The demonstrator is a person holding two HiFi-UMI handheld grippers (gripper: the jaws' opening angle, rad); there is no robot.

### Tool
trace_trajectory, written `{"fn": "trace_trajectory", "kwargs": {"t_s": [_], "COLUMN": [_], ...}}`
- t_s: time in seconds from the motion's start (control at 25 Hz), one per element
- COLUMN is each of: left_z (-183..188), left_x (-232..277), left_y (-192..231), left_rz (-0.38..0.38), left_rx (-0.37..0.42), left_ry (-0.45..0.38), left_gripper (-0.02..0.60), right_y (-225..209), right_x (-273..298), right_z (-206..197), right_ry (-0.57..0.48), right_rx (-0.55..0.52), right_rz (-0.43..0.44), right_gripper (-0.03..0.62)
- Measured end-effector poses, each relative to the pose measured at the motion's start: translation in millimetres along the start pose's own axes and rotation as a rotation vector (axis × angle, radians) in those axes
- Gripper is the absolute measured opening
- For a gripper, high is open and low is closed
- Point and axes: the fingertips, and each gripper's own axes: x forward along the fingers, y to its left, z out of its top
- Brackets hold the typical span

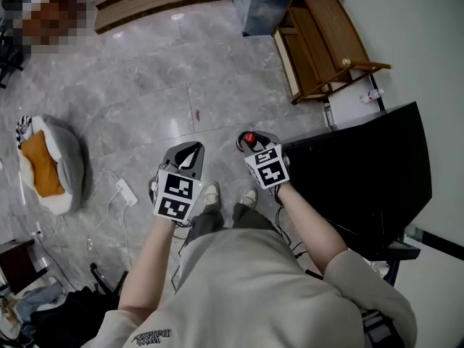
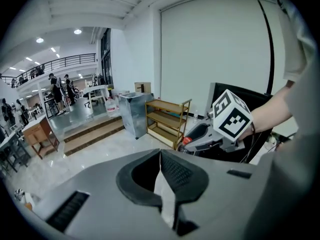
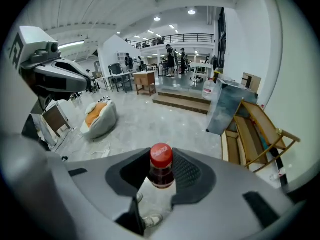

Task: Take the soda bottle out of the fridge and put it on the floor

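The soda bottle [image 3: 161,175] stands upright between the jaws of my right tongs [image 3: 161,160]. They are clamped at its neck just under the red cap [image 3: 161,155], with the dark drink showing below. It hangs above the grey marble floor [image 1: 159,85], over my shoes [image 1: 212,193], just beside the black fridge [image 1: 362,172] on my right. My left tongs [image 2: 160,156] are closed tip to tip with nothing in them, level with the right pair and a little apart from it. Past the fridge a wooden shelf [image 1: 322,42] stands by the white wall. Toward the floor's left edge lies a grey cushion with an orange middle [image 1: 51,167], with a white power strip [image 1: 125,191] near it.
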Motion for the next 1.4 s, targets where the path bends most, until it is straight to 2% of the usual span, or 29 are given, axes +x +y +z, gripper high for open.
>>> {"fn": "trace_trajectory", "kwargs": {"t_s": [0.32, 0.64, 0.88, 1.16, 1.4], "left_z": [-46, -111, -174, -242, -301], "left_x": [68, 147, 203, 257, 296], "left_y": [17, 8, 25, 30, 18], "left_rz": [-0.070, -0.136, -0.122, -0.137, -0.165], "left_rx": [-0.065, -0.115, -0.201, -0.215, -0.240], "left_ry": [0.104, 0.201, 0.258, 0.325, 0.372], "left_gripper": [0.008, 0.008, 0.008, 0.008, 0.008], "right_y": [8, -1, 1, 5, 16], "right_x": [59, 129, 184, 244, 289], "right_z": [-32, -85, -125, -169, -208], "right_ry": [0.152, 0.222, 0.255, 0.305, 0.340], "right_rx": [0.010, 0.074, 0.107, 0.141, 0.122], "right_rz": [0.050, 0.060, 0.062, 0.062, 0.084], "right_gripper": [0.112, 0.112, 0.112, 0.112, 0.112]}}
